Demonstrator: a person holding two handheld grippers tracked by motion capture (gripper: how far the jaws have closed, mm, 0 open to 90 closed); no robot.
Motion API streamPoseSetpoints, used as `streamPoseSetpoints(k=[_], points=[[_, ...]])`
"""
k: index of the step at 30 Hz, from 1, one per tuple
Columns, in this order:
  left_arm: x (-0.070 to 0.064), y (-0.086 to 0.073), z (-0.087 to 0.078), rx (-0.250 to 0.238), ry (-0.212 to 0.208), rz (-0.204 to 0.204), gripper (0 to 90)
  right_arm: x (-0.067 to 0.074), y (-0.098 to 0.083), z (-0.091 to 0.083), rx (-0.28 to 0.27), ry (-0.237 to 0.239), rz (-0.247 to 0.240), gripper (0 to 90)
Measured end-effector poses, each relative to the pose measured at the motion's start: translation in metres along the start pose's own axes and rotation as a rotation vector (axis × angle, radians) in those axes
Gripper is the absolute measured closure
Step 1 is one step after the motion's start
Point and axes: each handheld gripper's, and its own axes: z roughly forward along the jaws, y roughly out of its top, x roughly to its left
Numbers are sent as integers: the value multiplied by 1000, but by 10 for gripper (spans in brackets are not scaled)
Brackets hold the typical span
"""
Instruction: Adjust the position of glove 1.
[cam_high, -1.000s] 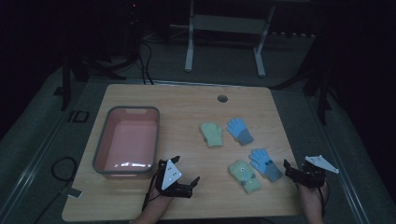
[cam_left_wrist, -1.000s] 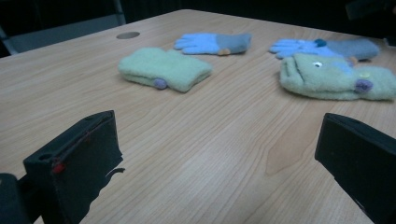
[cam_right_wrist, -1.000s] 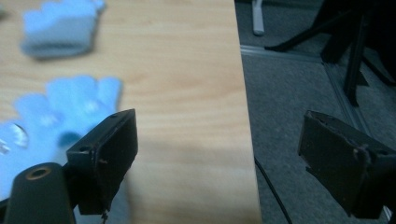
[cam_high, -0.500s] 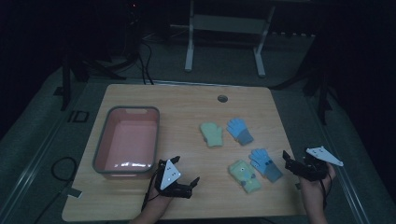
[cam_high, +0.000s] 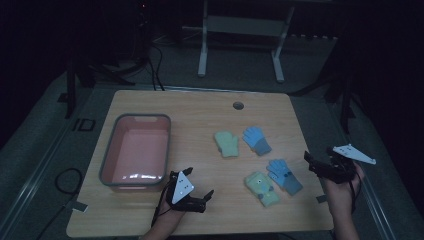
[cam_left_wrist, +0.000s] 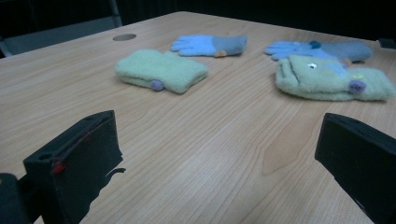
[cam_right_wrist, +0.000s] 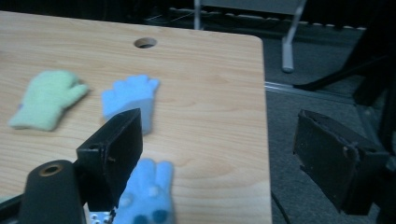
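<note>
Four small gloves (cam_high: 255, 162) lie in a loose cluster right of the table's (cam_high: 200, 107) center, a pink tub (cam_high: 136, 150) at 9 o'clock from them. Left gripper (cam_high: 207, 195) sits at their 7 o'clock, jaws spread, nothing held. Right gripper (cam_high: 309, 161) at 4 o'clock, jaws spread too.

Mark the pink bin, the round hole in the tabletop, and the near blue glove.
pink bin (cam_high: 108, 150), high view, on its left rim.
round hole (cam_high: 238, 105), high view, on its centre.
near blue glove (cam_high: 284, 175), high view, on the palm, beside the near green one.
</note>
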Motion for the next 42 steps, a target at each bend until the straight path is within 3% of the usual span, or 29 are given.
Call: streamPoseSetpoints(k=[7, 9, 12, 17, 22, 25, 31, 42], points=[[-1, 0, 0, 3, 2, 8, 3, 11, 20, 1, -31, 68, -17, 133], [-1, 0, 0, 4, -5, 6, 3, 16, 25, 2, -21, 53, -50, 133], [-2, 0, 0, 4, -1, 12, 3, 24, 35, 5, -24, 93, -55, 133], [-2, 0, 0, 5, 0, 15, 3, 39, 48, 12, -53, 105, -60, 131], [-3, 0, 0, 4, -4, 17, 3, 53, 57, 20, -79, 194, -40, 117], [-3, 0, 0, 6, -3, 19, 3, 64, 61, 26, -65, 227, -49, 118], [-3, 0, 0, 7, -2, 22, 3, 85, 67, 43, -32, 259, -117, 143], [-4, 0, 0, 7, 0, 27, 3, 118, 68, 79, 27, 334, -139, 201]])
